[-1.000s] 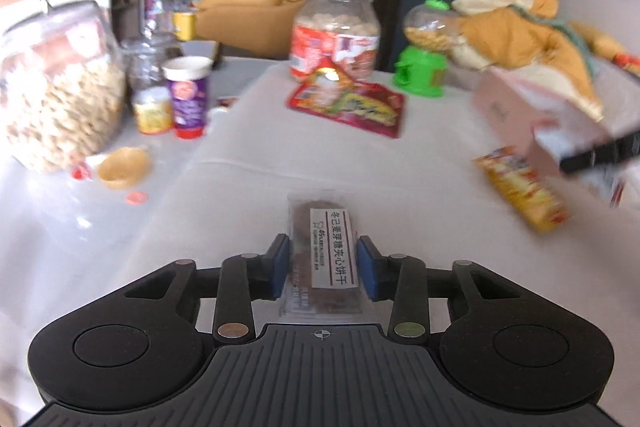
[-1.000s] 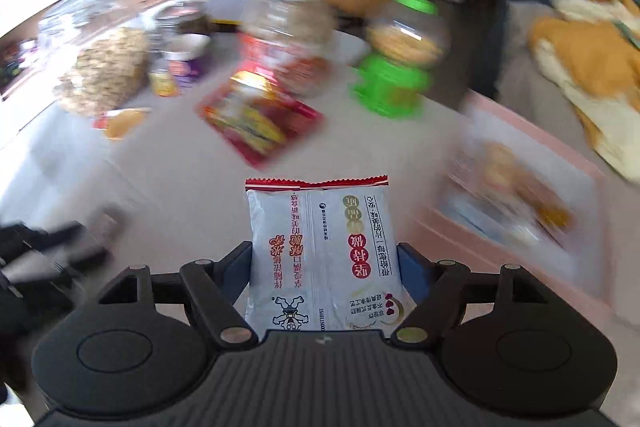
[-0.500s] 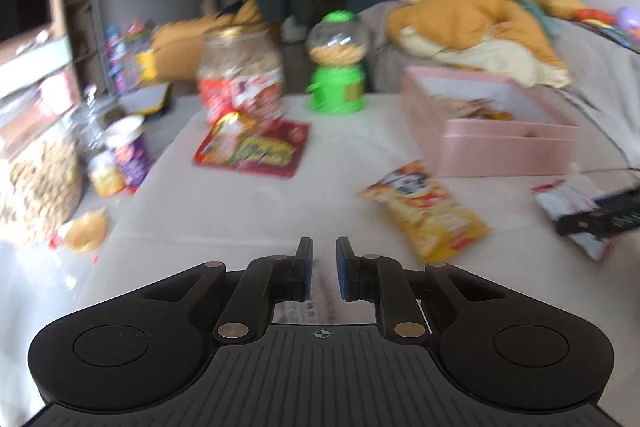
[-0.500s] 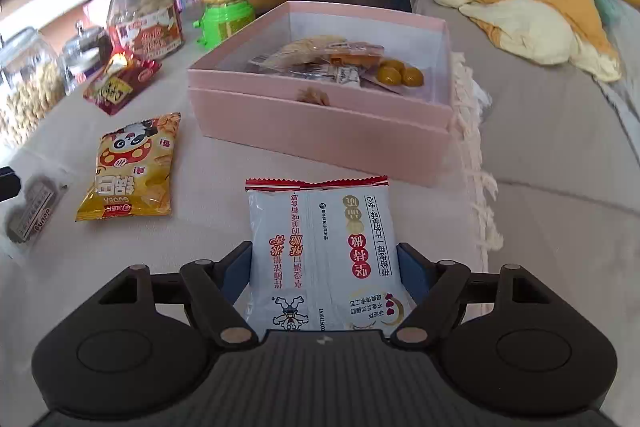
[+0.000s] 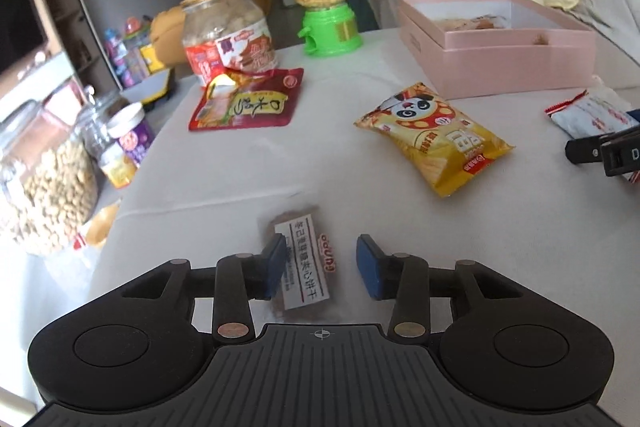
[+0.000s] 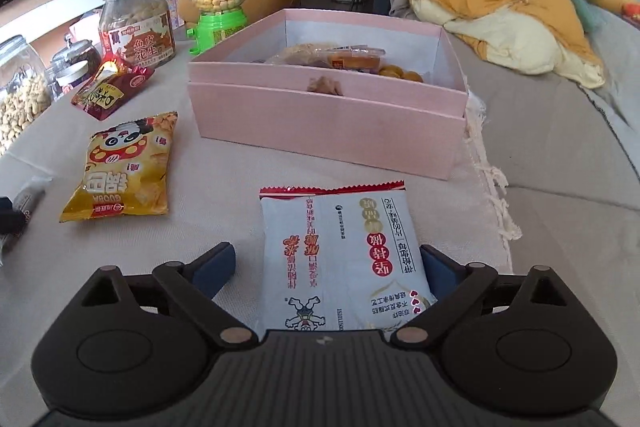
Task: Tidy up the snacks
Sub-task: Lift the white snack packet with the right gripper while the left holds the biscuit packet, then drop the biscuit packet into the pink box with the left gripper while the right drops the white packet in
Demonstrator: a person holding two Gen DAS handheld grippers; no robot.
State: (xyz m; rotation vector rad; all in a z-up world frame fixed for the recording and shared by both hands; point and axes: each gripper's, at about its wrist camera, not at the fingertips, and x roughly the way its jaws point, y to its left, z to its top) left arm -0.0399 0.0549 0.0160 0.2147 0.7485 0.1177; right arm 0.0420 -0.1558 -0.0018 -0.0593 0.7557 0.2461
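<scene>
- Left gripper (image 5: pixel 322 265): its fingers (image 5: pixel 275 265) have just been opening and stand apart. A small clear biscuit pack (image 5: pixel 303 263) lies on the worktop (image 5: pixel 224 171) between them, against the left pad and clear of the right one.
- Right gripper (image 6: pixel 328 269): its fingers (image 6: pixel 214 267) have just been opening and stand wide. The white pack (image 6: pixel 340 259) lies flat between them, its right edge at the right pad, a gap showing on its left.
- Ahead of the white pack, the pink box (image 6: pixel 328 115) stands open on the cloth, several wrapped snacks and some loose ones inside it. Nothing lies between the pack and the box's near wall.
- One yellow panda pack (image 6: pixel 124 167) lies left of the white pack, near the box's left end; in the left view it sits between the biscuit pack and the box.
- One red pouch (image 5: pixel 248 101) lies further back, touching the foot of a labelled jar (image 5: pixel 228 31).
- One green candy dispenser (image 5: pixel 326 7) stands beside that jar.
- At the worktop's left edge: one big jar of nuts (image 5: pixel 40 191), a smaller glass jar behind it, and two small tubs (image 5: pixel 130 131) beside them.
- Loose packs on the worktop: four. Jars: three.
- A heap of orange and cream bedding (image 6: pixel 504 11) lies beyond the box.
</scene>
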